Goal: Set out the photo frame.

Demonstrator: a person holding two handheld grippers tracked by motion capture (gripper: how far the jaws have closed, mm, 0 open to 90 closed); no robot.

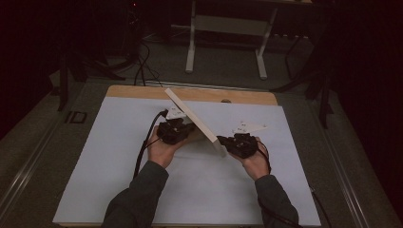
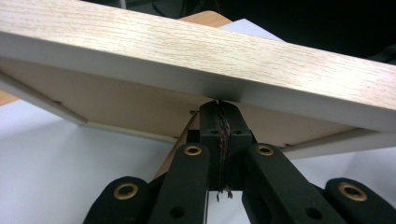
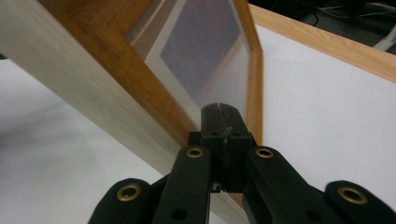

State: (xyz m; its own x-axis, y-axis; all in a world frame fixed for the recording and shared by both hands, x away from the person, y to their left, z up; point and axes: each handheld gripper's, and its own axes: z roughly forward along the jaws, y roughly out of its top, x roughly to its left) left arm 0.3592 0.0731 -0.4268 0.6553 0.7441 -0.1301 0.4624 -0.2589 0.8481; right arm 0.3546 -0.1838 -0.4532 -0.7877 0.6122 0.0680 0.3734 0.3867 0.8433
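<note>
Wooden picture frame (image 1: 192, 118) stands tilted on edge over the white table mat (image 1: 119, 156), between your two hands. Your left gripper (image 1: 177, 128) sits behind the frame, against its brown backing; its jaws look pressed together with a thin dark strip between them, but what that strip is I cannot tell. Your right gripper (image 1: 236, 142) meets the glazed front at the near corner, jaws closed together, tips at the frame (image 3: 154, 100).

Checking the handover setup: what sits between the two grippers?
A wooden picture frame, tilted up on edge, stands between the left gripper and right gripper in the high view.
</note>
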